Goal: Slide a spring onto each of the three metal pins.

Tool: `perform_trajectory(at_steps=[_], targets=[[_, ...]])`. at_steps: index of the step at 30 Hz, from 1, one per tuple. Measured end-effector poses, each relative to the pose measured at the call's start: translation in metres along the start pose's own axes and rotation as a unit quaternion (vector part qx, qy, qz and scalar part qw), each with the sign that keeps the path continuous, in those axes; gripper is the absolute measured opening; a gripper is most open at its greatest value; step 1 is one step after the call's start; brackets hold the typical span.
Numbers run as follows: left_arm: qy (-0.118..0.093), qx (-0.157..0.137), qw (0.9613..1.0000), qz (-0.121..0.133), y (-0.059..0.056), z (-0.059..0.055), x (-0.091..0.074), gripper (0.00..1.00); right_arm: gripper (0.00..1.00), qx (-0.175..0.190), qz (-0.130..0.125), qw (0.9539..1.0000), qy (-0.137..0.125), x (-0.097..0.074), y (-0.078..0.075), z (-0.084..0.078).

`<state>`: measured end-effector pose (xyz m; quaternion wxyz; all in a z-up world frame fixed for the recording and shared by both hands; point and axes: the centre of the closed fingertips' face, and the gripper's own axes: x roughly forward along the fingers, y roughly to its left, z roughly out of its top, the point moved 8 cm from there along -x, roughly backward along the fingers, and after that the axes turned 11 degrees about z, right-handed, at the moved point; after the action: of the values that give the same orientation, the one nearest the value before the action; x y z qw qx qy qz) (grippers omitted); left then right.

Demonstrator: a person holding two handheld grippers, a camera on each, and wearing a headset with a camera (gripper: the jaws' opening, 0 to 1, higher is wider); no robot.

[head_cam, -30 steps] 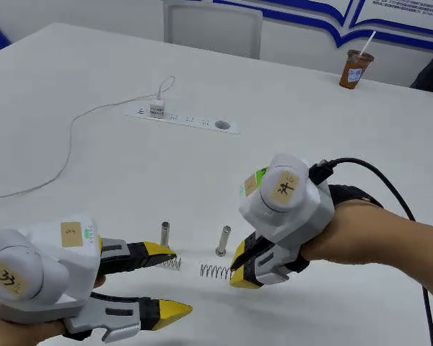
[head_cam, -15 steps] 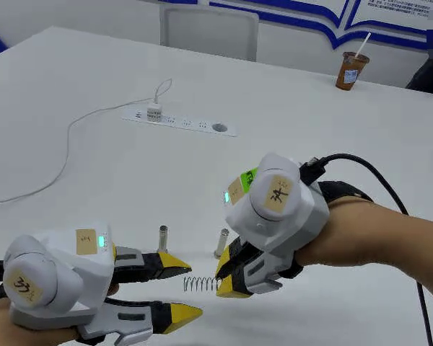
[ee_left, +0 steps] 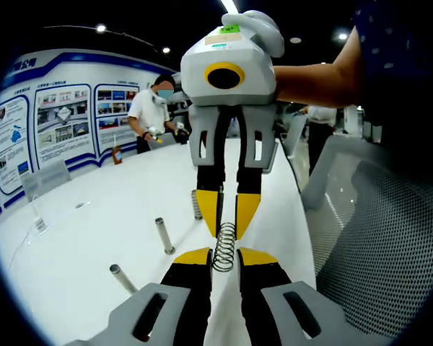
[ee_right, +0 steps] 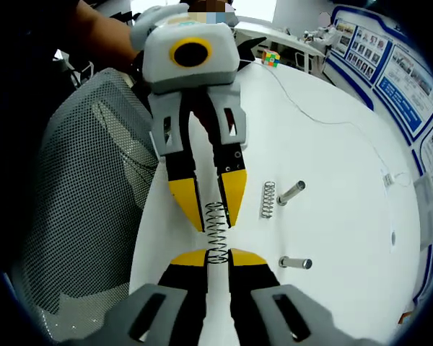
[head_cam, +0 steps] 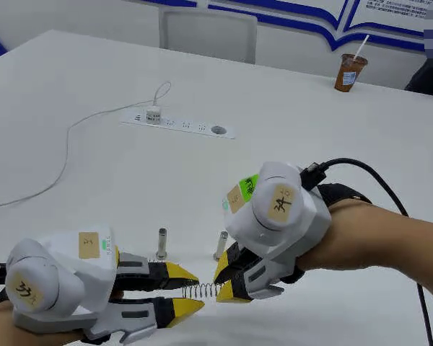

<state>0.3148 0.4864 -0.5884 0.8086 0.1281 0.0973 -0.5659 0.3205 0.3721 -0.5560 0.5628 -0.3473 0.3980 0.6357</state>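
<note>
- So, the big change from half a second ago: your left gripper has come in from the side. Its fingers, spread wide back then, are now narrowed around the free end of the spring.
- Honestly can't tell if they're pinching it or just sitting alongside the coils.
- Your right gripper still has its fingers clamped on the other end, same as before.
- The spring lies level between the two grippers, close to the worktop, just in front of two upright pins.
- A spare spring lies on the worktop right beside one pin.
</note>
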Motion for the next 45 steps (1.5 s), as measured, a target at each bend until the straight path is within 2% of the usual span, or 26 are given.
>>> perform_trajectory(at_steps=[10, 17, 22, 27, 30, 36, 45], targets=[[-0.005, -0.005, 0.9999, -0.008, 0.0, 0.002, 0.0, 0.11, 0.12, 0.001, 0.001, 1.0, -0.006, -0.001, 0.0, -0.002], [-0.012, -0.013, 0.9998, -0.009, 0.0, 0.005, -0.003, 0.11, 0.13, 0.01, 0.007, 0.9999, 0.001, 0.004, -0.001, -0.007], [-0.022, -0.025, 0.9994, -0.011, 0.001, 0.007, -0.004, 0.11, 0.13, 0.01, 0.006, 0.9999, -0.006, 0.004, -0.001, -0.006], [-0.023, -0.025, 0.9994, -0.009, 0.001, 0.007, -0.004, 0.11, 0.12, 0.01, 0.002, 0.9999, -0.01, 0.0, -0.001, -0.005], [-0.02, -0.024, 0.9995, -0.008, 0.001, 0.006, -0.003, 0.11, 0.12, 0.01, -0.002, 0.9998, -0.016, -0.006, 0.0, -0.002], [-0.013, -0.023, 0.9996, -0.007, 0.001, 0.003, -0.001, 0.11, 0.12, 0.014, -0.005, 0.9988, -0.048, -0.018, 0.001, 0.011], [-0.01, -0.023, 0.9997, -0.008, 0.001, 0.001, 0.0, 0.11, 0.12, 0.003, -0.003, 0.9984, -0.057, -0.017, 0.004, 0.025]])
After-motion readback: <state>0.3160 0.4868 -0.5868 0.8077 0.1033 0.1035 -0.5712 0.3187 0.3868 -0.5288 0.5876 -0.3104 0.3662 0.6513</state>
